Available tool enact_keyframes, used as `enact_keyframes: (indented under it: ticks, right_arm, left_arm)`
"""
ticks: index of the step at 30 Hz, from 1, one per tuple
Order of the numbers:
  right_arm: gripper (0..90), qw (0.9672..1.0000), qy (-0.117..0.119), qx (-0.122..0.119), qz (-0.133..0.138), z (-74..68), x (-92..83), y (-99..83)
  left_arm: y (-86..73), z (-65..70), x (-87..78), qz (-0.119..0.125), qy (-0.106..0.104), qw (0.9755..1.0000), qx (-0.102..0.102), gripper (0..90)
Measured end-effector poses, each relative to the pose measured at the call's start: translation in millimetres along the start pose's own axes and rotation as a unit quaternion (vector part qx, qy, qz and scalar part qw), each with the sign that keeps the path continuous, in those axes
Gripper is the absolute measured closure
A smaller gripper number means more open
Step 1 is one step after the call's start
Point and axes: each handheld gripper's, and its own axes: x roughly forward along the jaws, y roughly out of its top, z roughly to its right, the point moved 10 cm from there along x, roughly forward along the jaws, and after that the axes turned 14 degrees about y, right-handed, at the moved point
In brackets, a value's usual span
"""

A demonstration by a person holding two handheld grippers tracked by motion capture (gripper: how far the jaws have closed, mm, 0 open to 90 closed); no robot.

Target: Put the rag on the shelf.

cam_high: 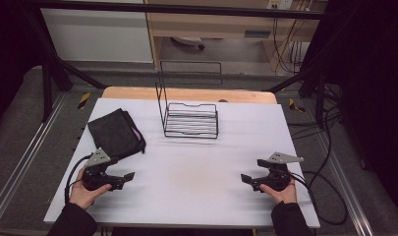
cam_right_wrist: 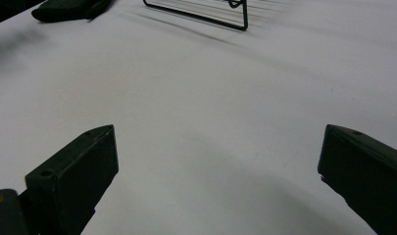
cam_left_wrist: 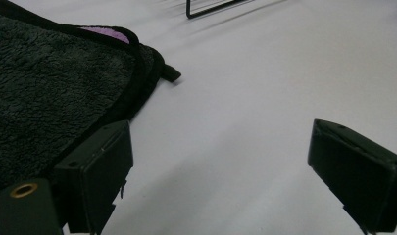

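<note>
At lower left of the high view, the left tool (cam_high: 129,175), jaws apart and empty, rests just below a folded dark towel (cam_high: 115,132) lying up and left of it, long axis running diagonally. The wire rack (cam_high: 191,119) stands at upper centre. At lower right, the right tool (cam_high: 246,179), also spread and empty, sits well apart on the white table (cam_high: 196,167).

Overhead (gripper cameras low), sharing rack (cam_high: 191,119).

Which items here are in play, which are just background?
In play:
- folded dark towel, beside the open left gripper
- wire rack, mid-table
- open right gripper

Background:
- cables at the table's right
- shelving behind
</note>
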Motion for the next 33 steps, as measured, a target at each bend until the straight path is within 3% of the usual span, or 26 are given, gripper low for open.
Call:
enact_keyframes:
  ticks: [14,24,33]
  right_arm:
    - [1.9,1.0000,-0.002,0.004,0.000,-0.5,0.1,-0.1]
    - [1.7,1.0000,-0.007,0.004,-0.006,0.3,0.8,-1.9]
    - [1.7,0.9999,-0.009,0.004,-0.010,1.3,1.2,-2.7]
  left_arm:
    - [0.3,-0.8,-2.4,-0.012,0.001,0.9999,-0.002,8.4]
    - [11.9,-21.5,-5.7,-0.026,0.030,0.9992,-0.011,11.5]
    - [21.7,-43.3,7.2,-0.043,0.059,0.9973,-0.009,19.0]
